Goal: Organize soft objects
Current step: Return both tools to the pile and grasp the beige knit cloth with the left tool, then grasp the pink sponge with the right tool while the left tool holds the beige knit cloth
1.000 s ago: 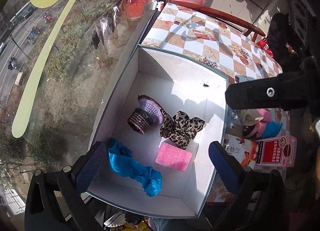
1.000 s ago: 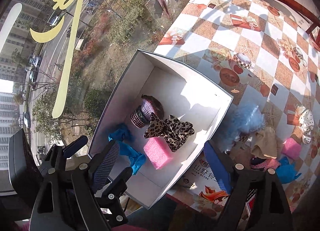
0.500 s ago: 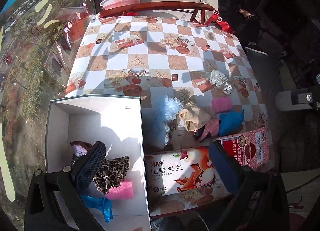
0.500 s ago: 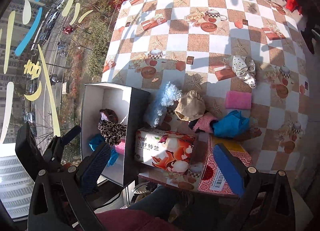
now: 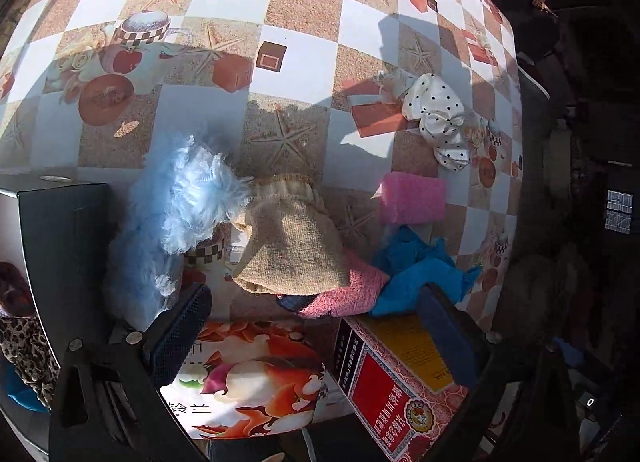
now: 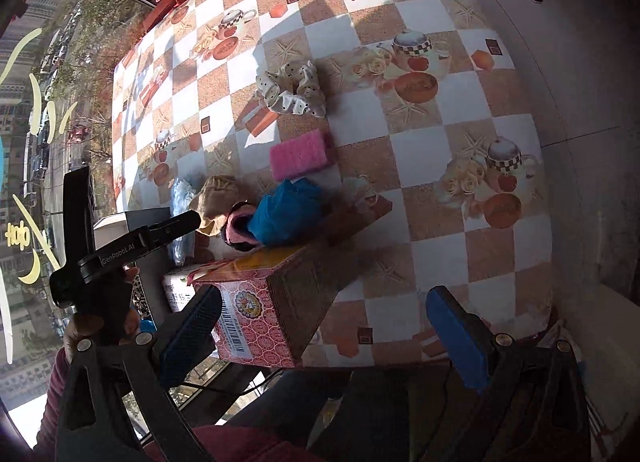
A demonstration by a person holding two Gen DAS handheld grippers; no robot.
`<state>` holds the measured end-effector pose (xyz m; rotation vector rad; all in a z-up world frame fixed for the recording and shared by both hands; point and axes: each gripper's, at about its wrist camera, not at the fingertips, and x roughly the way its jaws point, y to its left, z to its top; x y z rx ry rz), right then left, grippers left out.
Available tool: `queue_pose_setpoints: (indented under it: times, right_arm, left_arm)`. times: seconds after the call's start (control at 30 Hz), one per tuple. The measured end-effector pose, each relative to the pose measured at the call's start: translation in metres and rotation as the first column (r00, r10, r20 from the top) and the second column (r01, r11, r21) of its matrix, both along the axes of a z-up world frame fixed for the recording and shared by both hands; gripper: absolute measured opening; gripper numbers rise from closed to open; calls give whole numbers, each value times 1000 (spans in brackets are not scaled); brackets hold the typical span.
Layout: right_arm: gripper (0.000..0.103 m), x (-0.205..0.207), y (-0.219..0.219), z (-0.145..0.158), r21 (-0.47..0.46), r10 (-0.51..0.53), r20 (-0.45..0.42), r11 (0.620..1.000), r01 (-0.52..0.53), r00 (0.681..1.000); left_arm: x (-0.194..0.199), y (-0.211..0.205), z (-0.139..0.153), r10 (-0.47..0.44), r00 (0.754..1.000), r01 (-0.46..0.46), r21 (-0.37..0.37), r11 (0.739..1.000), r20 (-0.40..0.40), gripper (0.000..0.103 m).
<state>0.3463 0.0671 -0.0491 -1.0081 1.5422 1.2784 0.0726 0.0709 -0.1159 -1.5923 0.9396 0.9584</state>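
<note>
Soft items lie in a loose pile on the checked tablecloth: a fluffy light-blue piece [image 5: 180, 197], a tan knitted pouch [image 5: 292, 242], a pink knitted piece [image 5: 352, 294], a blue cloth [image 5: 420, 270], a pink sponge [image 5: 412, 197] and a white polka-dot scrunchie [image 5: 436, 117]. My left gripper [image 5: 316, 326] is open and empty, just above and in front of the pile. My right gripper [image 6: 332, 326] is open and empty, lower right of the pile. The blue cloth [image 6: 288, 209], sponge [image 6: 300, 153] and scrunchie [image 6: 292, 89] show in the right wrist view too.
A dark-sided white box [image 5: 60, 229] at the left holds a leopard-print piece [image 5: 24, 346]. A tissue pack [image 5: 248, 374] and a red carton [image 5: 400, 374] lie at the table's near edge. The left hand-held tool [image 6: 132, 246] crosses the right wrist view. A window lies to the left.
Both grippers swung right, away from the white box, and moved in over the pile on the tablecloth. Both stayed open and empty.
</note>
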Motion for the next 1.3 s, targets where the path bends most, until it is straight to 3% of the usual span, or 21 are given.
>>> queue_pose_setpoints:
  times: [0.07, 0.13, 0.3, 0.37, 0.4, 0.43, 0.5, 0.8, 1.0, 1.13, 1.3]
  right_arm:
    - [103, 1, 8, -14, -17, 8, 4, 1000, -8, 1000]
    - [103, -1, 21, -29, -29, 25, 10, 999, -25, 1000]
    - [103, -20, 57, -68, -74, 93, 10, 993, -92, 996]
    - [103, -31, 71, -84, -90, 124, 3, 988, -123, 992]
    - [103, -37, 77, -92, -101, 139, 4, 985, -138, 990]
    - [103, -42, 82, -99, -110, 151, 1, 983, -150, 989]
    - [103, -50, 90, -113, -124, 167, -13, 978, -168, 986]
    - [103, -84, 109, -156, -157, 257, -1, 954, -254, 967]
    - [103, -98, 98, -157, -129, 372, 105, 925, -358, 922]
    - [71, -86, 92, -140, -78, 371, 136, 929, -363, 919]
    - [71, -46, 83, -110, -3, 268, 89, 963, -269, 959]
  left_arm:
    - [1, 4, -13, 25, 1000, -25, -45, 999, 3, 101]
    - [3, 6, -23, 46, 999, -44, -77, 996, 21, 88]
    - [4, 15, -41, 65, 998, -66, -126, 990, -9, 74]
    - [4, 18, -47, 78, 997, -76, -137, 988, 13, 54]
    - [3, 19, -48, 88, 996, -84, -136, 987, 27, 36]
    - [2, 19, -48, 95, 995, -90, -131, 987, 33, 29]
    - [-2, 19, -43, 105, 994, -102, -102, 990, 22, 23]
    - [-11, 14, -9, 130, 991, -129, 26, 991, -27, 23]
    - [-3, 16, 10, 61, 993, -49, 114, 992, -104, 23]
    - [0, 18, 23, 28, 990, -5, 166, 986, -139, 23]
    - [19, 19, 43, -14, 985, 55, 235, 970, -173, 23]
